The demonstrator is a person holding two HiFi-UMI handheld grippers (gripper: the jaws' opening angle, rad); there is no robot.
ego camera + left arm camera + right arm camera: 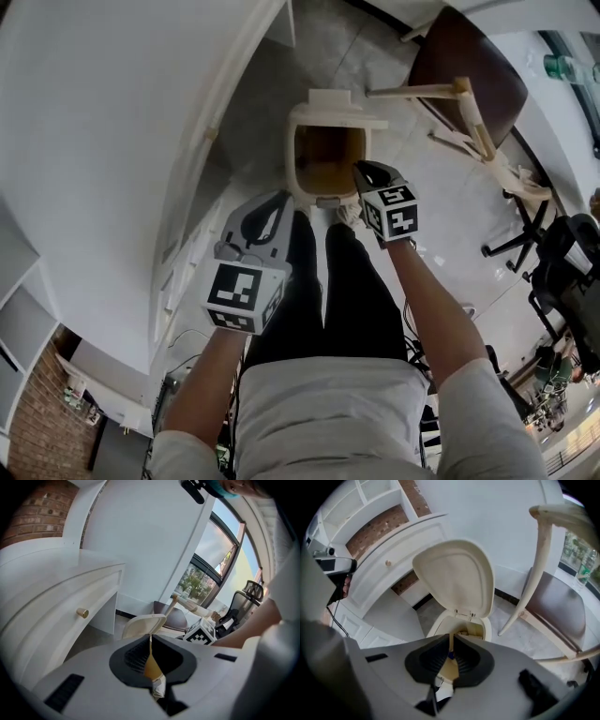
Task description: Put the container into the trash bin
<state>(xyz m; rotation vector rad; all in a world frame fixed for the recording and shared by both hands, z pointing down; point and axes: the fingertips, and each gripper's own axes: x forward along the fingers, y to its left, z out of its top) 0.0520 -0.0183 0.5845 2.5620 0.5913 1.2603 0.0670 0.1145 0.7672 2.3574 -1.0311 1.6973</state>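
Your left gripper [277,202] and right gripper [362,170] hover over the open trash bin [292,141], upper centre of the head view.
Both pairs of jaws are together on nothing; the lid [454,578] stands upright, keeping the mouth clear. The container [464,633] seems to be the pale lump inside, dimly seen.

No legible text; only square-coded markers on left tool [278,199], right tool [361,169].

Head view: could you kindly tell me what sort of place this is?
Probably an office or lounge: a white cabinet with drawers, a wooden chair and black office chairs.
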